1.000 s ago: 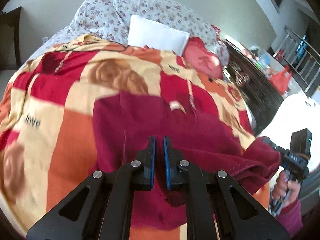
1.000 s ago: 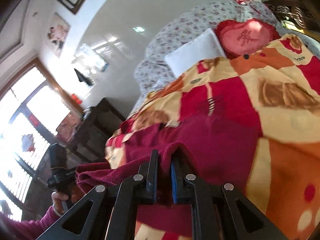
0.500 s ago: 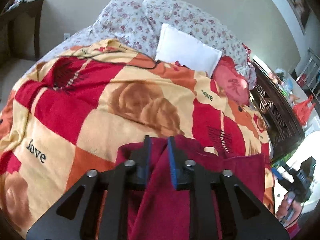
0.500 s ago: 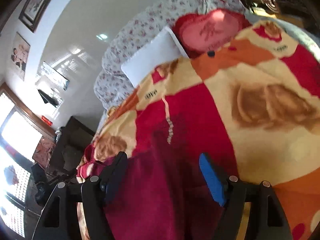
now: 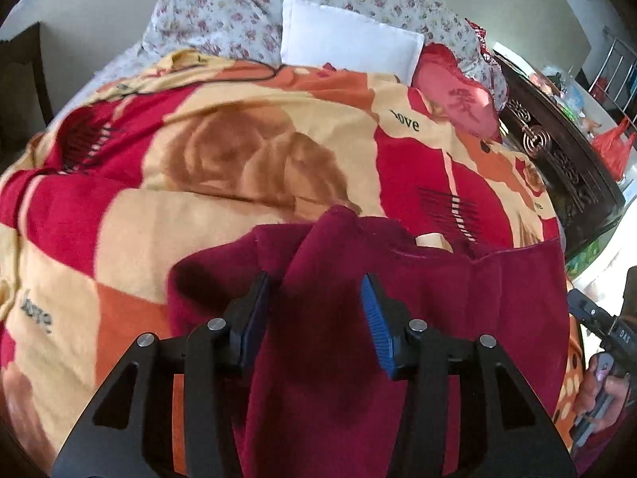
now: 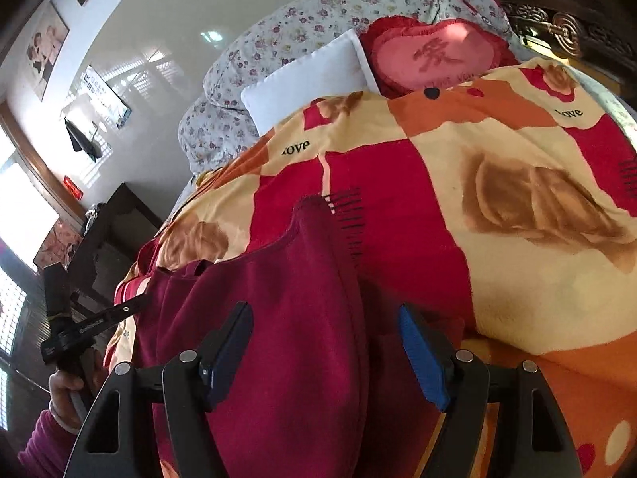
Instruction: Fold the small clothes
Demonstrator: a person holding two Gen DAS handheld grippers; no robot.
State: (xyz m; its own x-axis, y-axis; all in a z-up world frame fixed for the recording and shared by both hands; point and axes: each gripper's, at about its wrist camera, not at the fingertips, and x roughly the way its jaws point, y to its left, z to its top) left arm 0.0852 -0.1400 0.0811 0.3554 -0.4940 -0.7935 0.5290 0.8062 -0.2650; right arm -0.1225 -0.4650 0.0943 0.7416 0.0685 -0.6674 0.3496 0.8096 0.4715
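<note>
The maroon garment [image 5: 418, 318] lies on the bed, running up between both pairs of jaws. Our left gripper [image 5: 314, 314] has just been opening, its pads clear of a raised ridge of the cloth; our right gripper [image 6: 324, 352] stands wide over the garment's edge, gripping nothing. Beneath spreads a red, orange and cream rose-print blanket [image 5: 207, 167], with a white pillow [image 5: 350, 40], a heart cushion [image 6: 434, 55] and a floral quilt [image 6: 294, 28] at the head. The garment's near end is cut off behind the grippers.
</note>
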